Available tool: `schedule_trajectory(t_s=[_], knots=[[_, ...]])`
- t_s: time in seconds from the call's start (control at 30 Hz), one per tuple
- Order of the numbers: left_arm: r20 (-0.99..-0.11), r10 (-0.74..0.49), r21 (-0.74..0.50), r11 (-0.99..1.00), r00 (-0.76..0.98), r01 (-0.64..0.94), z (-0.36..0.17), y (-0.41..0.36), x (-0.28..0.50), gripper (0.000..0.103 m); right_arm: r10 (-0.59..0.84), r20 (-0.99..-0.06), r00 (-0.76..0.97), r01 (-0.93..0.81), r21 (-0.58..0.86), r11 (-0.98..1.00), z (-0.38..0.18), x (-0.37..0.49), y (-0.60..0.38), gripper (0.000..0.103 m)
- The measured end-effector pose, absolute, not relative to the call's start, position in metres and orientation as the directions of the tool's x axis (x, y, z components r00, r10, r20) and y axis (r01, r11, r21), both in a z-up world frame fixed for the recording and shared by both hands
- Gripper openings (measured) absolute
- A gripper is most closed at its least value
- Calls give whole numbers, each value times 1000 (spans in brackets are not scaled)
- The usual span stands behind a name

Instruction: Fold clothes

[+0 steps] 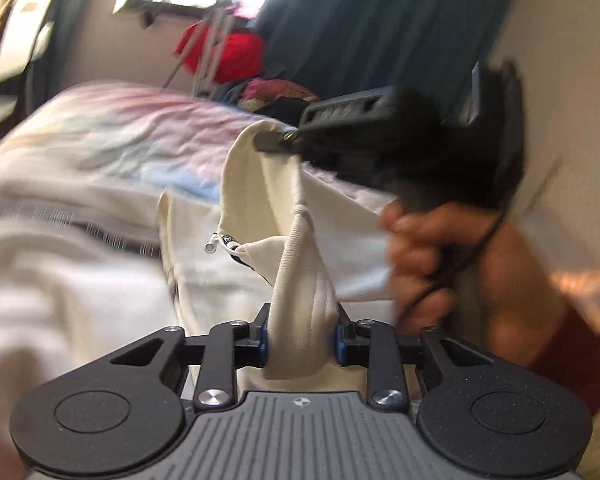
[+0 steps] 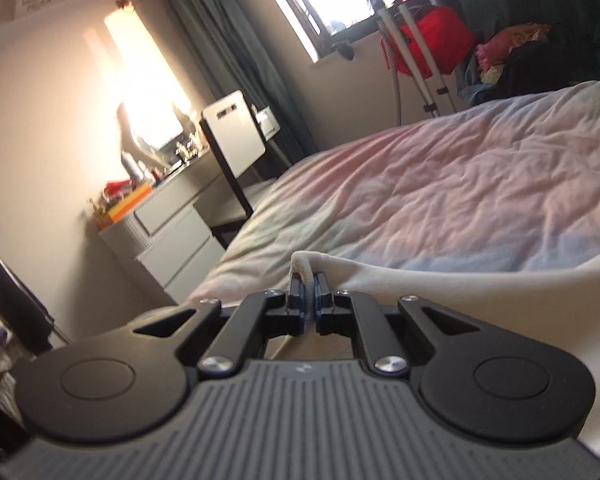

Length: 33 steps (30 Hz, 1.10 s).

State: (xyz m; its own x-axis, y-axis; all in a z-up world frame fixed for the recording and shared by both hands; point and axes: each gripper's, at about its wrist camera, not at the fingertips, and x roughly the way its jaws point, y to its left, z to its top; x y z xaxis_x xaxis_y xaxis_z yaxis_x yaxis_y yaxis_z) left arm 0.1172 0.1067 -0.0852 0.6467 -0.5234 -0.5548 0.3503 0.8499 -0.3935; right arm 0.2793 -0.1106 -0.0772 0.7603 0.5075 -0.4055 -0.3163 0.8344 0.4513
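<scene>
Left wrist view: the left gripper (image 1: 302, 338) has its jaws clamped on a bunched fold of the cream garment (image 1: 284, 208), lifted above the bed (image 1: 112, 136). The right gripper (image 2: 309, 304), jaws pinched tight on the garment's ribbed edge, holds another corner up.

Black two-finger grippers (image 2: 309, 300) are showing blue pads (image 1: 342, 340), silver screws and ribbed grey bodies; a dark red sleeve (image 1: 568, 352) is appearing at right.

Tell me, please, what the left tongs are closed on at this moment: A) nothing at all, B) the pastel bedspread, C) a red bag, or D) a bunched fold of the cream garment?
D: in the left wrist view the left tongs pinch a bunched fold of the cream garment, held up above the bed.
</scene>
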Motion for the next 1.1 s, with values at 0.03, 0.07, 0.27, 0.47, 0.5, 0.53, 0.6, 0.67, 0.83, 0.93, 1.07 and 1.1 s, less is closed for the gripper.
schedule_trajectory(t_s=[0.03, 0.07, 0.27, 0.47, 0.5, 0.53, 0.6, 0.67, 0.83, 0.93, 1.07, 1.1], knots=[[-569, -504, -400, 860, 650, 316, -91, 111, 116, 25, 493, -432, 755, -318, 415, 852, -85, 281, -100, 8], [-587, -492, -410, 866, 643, 288, -96, 114, 118, 25, 466, -464, 754, -316, 366, 876, -95, 283, -89, 8], [-615, -459, -375, 885, 641, 274, -103, 112, 126, 25, 373, -556, 743, -273, 257, 927, -130, 296, -66, 11], [-564, -439, -306, 898, 700, 316, -88, 111, 102, 49, 376, -539, 754, -256, 285, 924, -110, 285, -80, 82], [-556, -428, -293, 903, 713, 314, -86, 110, 99, 59, 371, -525, 766, -251, 287, 924, -105, 280, -84, 85], [-542, -407, -272, 913, 735, 305, -83, 110, 96, 65, 352, -511, 784, -239, 275, 931, -99, 274, -88, 85], [-502, -362, -223, 932, 785, 287, -77, 109, 88, 73, 283, -482, 829, -194, 227, 954, -86, 262, -97, 85], [-448, -317, -168, 948, 836, 270, -71, 106, 79, 84, 255, -454, 854, -173, 215, 961, -74, 249, -110, 85], [-426, -275, -126, 961, 862, 244, -62, 105, 61, 87, 184, -439, 879, -110, 189, 976, -50, 211, -138, 85], [-424, -263, -136, 965, 867, 226, -56, 108, 56, 93, 152, -421, 894, -86, 172, 981, -37, 180, -150, 85], [-417, -248, -152, 967, 874, 202, -52, 115, 52, 102, 155, -397, 905, -88, 182, 979, -24, 136, -161, 85], [-423, -239, -153, 970, 874, 191, -51, 117, 49, 102, 145, -392, 908, -79, 181, 980, -21, 125, -163, 85]])
